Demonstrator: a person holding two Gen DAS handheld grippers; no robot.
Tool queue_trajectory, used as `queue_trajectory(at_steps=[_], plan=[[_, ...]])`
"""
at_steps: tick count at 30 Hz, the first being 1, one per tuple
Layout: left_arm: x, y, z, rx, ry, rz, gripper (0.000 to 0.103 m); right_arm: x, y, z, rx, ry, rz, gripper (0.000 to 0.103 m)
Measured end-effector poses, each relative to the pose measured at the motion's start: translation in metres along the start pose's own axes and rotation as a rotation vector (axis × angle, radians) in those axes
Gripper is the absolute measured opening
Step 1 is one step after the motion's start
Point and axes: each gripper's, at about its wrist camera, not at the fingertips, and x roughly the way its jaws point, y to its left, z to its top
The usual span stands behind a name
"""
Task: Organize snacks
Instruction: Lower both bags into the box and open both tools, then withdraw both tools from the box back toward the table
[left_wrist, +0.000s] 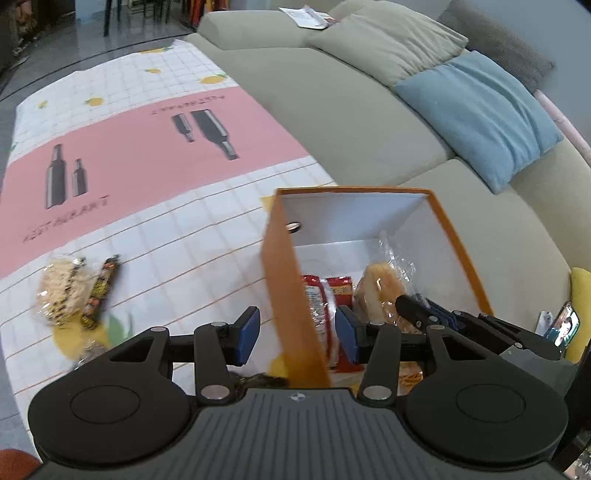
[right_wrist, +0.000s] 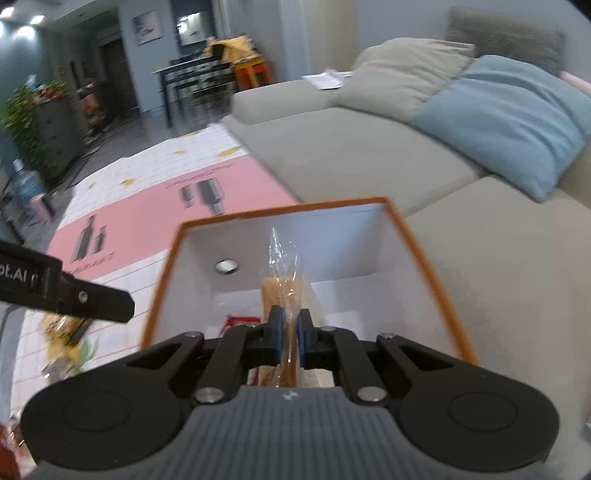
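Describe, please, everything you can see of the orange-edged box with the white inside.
The orange-edged white box looks like open-topped cardboard, orange outside, white inside, with a round hole in one wall. It stands on the patterned cloth beside the sofa. Red packets lie inside. The right gripper holds a clear-wrapped bread snack within it; the open left gripper straddles its near wall.

Counting it up: one orange box (left_wrist: 458, 236) with two red snack packs (left_wrist: 325, 291) and one wrapped bread (left_wrist: 380, 291) inside. Out on the mat (left_wrist: 184, 229), one pale crispy snack bag (left_wrist: 59, 288) and one dark snack stick (left_wrist: 101, 291). Sofa (left_wrist: 332, 122) has two pillows, one beige (left_wrist: 391, 48) and one blue (left_wrist: 480, 114).
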Motion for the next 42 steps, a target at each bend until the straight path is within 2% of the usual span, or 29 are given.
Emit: queue_trajectory(at_steps=[2, 6, 10, 17, 19, 21, 24, 28, 30, 36, 42], plan=[[-0.003, 0.006, -0.002, -0.016, 0.003, -0.007, 0.056, 0.003, 0.007, -0.002, -0.007, 0.028, 0.029, 0.005], [-0.015, 0.015, -0.008, -0.032, 0.002, -0.034, 0.056, 0.015, 0.004, -0.002, 0.068, 0.110, 0.105, 0.005], [-0.027, 0.021, -0.011, -0.068, 0.004, -0.079, 0.056, 0.026, 0.006, 0.000, 0.098, 0.159, 0.123, 0.005], [-0.045, 0.032, -0.020, -0.103, -0.006, -0.100, 0.057, 0.047, 0.005, -0.004, 0.191, 0.289, 0.176, 0.007], [-0.048, 0.036, -0.023, -0.114, -0.010, -0.101, 0.057, 0.056, 0.002, -0.008, 0.255, 0.339, 0.216, 0.016], [-0.052, 0.040, -0.025, -0.120, -0.014, -0.099, 0.057, 0.067, -0.006, -0.016, 0.356, 0.391, 0.243, 0.017], [-0.060, 0.046, -0.028, -0.125, -0.020, -0.097, 0.057, 0.063, -0.007, -0.019, 0.381, 0.376, 0.248, 0.017], [-0.072, 0.050, -0.032, -0.124, -0.038, -0.114, 0.058, 0.049, -0.002, -0.015, 0.366, 0.355, 0.226, 0.028], [-0.081, 0.050, -0.034, -0.117, -0.052, -0.125, 0.059, 0.038, 0.005, -0.011, 0.337, 0.331, 0.194, 0.028], [-0.105, 0.053, -0.047, -0.084, -0.108, -0.138, 0.059, -0.008, 0.019, -0.002, 0.238, 0.231, 0.099, 0.030], [-0.122, 0.063, -0.065, -0.037, -0.151, -0.105, 0.059, -0.052, 0.043, 0.000, 0.160, 0.110, 0.094, 0.037]])
